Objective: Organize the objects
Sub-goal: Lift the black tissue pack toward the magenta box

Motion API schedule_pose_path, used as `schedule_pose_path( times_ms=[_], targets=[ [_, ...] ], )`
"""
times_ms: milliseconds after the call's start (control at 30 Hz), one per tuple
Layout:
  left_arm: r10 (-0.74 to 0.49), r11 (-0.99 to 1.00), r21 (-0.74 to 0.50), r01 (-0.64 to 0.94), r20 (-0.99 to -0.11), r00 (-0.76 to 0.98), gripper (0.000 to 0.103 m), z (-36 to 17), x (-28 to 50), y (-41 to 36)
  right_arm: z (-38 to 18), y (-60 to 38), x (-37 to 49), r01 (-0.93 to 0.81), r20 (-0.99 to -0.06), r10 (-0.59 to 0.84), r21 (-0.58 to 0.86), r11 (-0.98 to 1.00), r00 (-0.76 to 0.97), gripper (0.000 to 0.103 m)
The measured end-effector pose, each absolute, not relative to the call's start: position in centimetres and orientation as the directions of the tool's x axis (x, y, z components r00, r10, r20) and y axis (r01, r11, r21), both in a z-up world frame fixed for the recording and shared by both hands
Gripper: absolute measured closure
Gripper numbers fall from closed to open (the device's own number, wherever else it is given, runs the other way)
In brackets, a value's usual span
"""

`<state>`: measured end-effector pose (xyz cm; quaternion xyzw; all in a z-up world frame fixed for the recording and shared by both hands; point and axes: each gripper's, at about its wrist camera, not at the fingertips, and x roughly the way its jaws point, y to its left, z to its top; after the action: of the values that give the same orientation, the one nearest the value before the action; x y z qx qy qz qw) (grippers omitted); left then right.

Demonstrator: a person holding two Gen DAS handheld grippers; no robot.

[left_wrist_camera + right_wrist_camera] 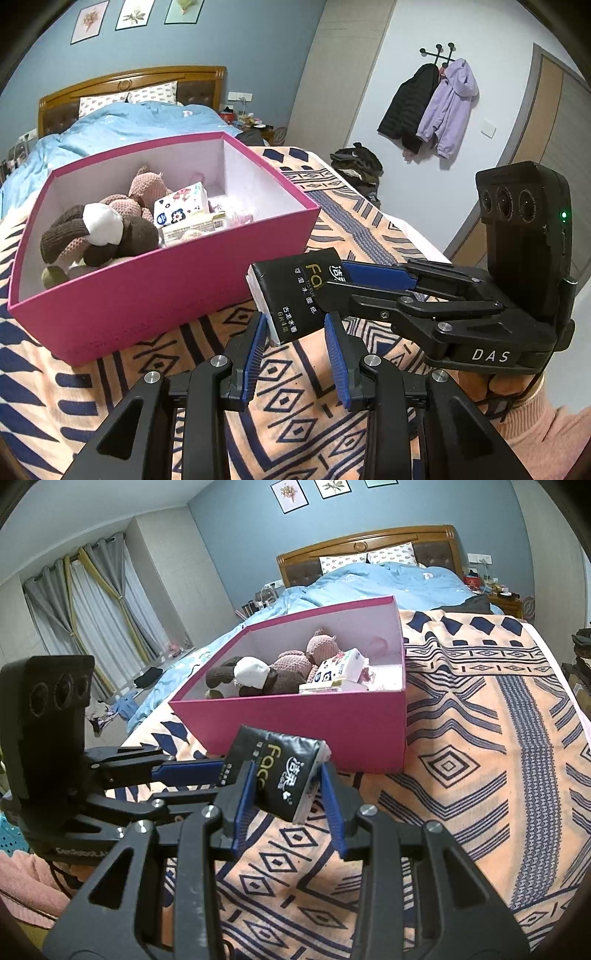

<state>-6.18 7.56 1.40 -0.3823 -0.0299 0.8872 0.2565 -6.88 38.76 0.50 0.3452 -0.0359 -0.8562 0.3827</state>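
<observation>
Left wrist view: my left tongs (295, 319) are clenched on the lower end of the black tissue pack (291, 291). One blue pad (258, 343) is pressed to its white edge. I think the other pad bears on it too, though that contact is hard to make out from here. My right tongs (287, 775) come in from the side and grasp the same pack, with a pad on each side of it. The pack sits tilted in the air between the two tools, just in front of the near wall of the pink box (147, 295) and not touching it. Under the box and the pack lies the orange and navy patterned blanket (461, 775). Inside the box, toward its left end, is a brown and pink knitted toy (99, 232). A small flower-printed packet (181, 203) lies near the box's middle. A pink sleeve (546, 435) shows behind the right tool, well away from the box.
</observation>
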Motion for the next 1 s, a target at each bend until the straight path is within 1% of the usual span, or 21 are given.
schedule_pose_path(
  times_ms=[633, 1000],
  targets=[
    [0.482, -0.867, -0.253, -0.428, -0.642, -0.597, 0.071, 2.6, -7.7, 7.2, 1.8, 38.7, -8.4, 0.636, -0.541, -0.693, 0.332, -0.697, -0.477, 0.064],
    [0.475, -0.872, -0.241, -0.426, -0.628, -0.617, 0.071, 3.5, -8.3, 6.9, 2.8, 38.1, -9.2, 0.648, -0.528, -0.693, 0.310, -0.696, -0.492, 0.064]
  ],
)
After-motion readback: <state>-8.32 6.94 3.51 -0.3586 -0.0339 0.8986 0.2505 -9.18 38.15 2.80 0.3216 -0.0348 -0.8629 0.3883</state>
